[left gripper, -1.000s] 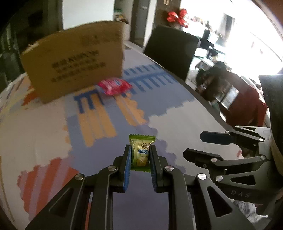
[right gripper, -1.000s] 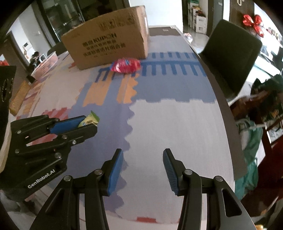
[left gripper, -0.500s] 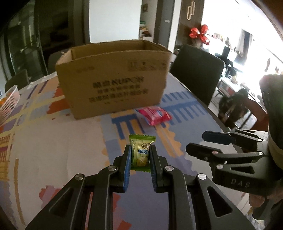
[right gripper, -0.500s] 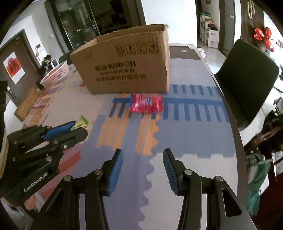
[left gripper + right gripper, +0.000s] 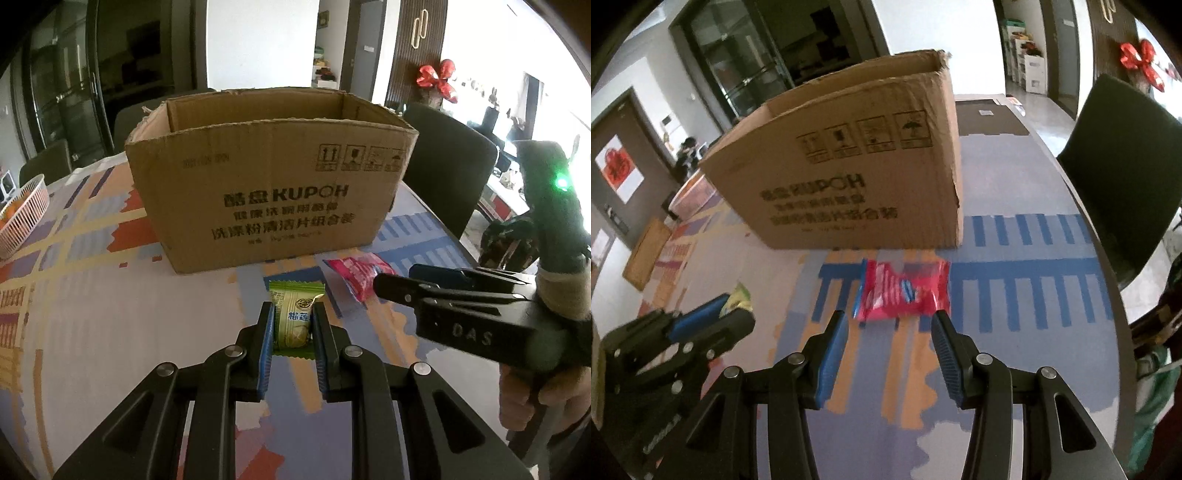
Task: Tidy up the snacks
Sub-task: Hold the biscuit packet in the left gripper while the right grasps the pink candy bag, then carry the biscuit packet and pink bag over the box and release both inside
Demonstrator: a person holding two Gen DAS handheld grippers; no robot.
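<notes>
My left gripper (image 5: 293, 325) is shut on a green snack packet (image 5: 295, 317) and holds it above the table, in front of an open brown cardboard box (image 5: 273, 195). The packet's edge also shows in the right wrist view (image 5: 738, 299), in the left gripper (image 5: 713, 321). My right gripper (image 5: 888, 332) is open, its fingers either side of the near edge of a red snack packet (image 5: 905, 291) that lies flat on the table just before the box (image 5: 849, 177). In the left wrist view the right gripper (image 5: 406, 277) partly hides the red packet (image 5: 354, 277).
The table wears a patterned cloth (image 5: 92, 314). A pink basket (image 5: 22, 214) stands at the far left. A dark chair (image 5: 1123, 192) stands by the table's right edge, and another chair (image 5: 447, 177) shows behind the box.
Both grippers have moved forward toward the box. The right gripper now reaches the red packet. The left gripper still holds the green packet.
</notes>
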